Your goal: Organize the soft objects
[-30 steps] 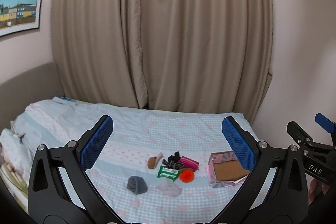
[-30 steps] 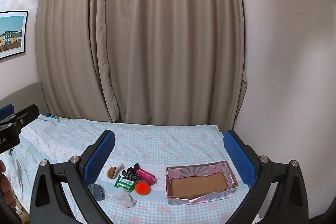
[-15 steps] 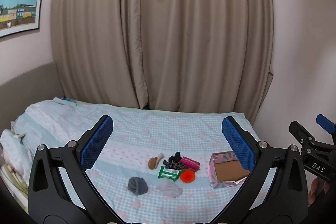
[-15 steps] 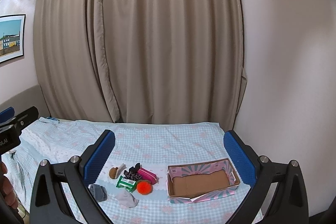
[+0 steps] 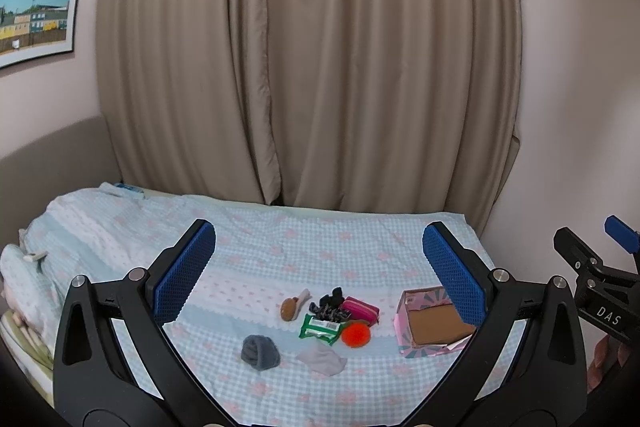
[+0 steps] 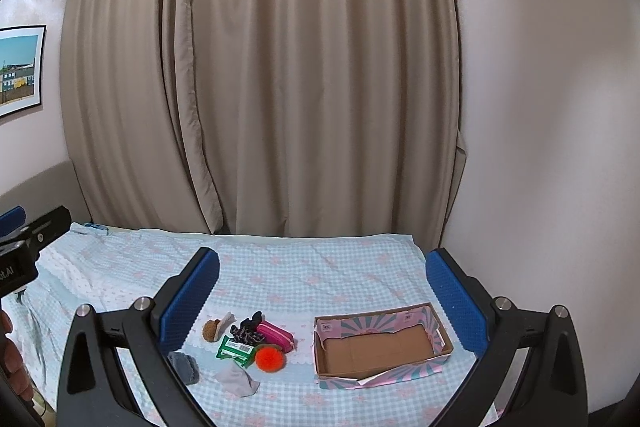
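1. Your left gripper (image 5: 316,267) hangs above the bed (image 5: 280,247), its blue-padded jaws spread wide with nothing between them.
2. Your right gripper (image 6: 322,291) is held the same way, jaws released and empty, well above the bedspread.
3. A cluster of small items lies on the checked bedspread ahead of both grippers: an orange pom-pom (image 6: 270,357), a green packet (image 6: 236,348) just left of it, a pink pouch (image 6: 275,333) behind it, and a black hair claw (image 6: 246,331) touching the pouch and the packet.
4. A brown plush piece (image 6: 212,329) sits at the cluster's far left; a grey rolled sock (image 5: 260,351) and a pale cloth (image 5: 322,361) lie nearest you, slightly apart from the rest.
5. The open cardboard box (image 6: 382,347), pink-patterned outside and plain brown inside, stands to the right of the cluster, near but not touching it; nothing is in it.
6. Beige curtains (image 5: 312,59) hang closed behind the bed, and a framed picture (image 5: 36,13) hangs on the left wall.
7. In the left wrist view your right gripper's tip shows at the far right edge, with fingers of your hand (image 5: 608,355) below it.
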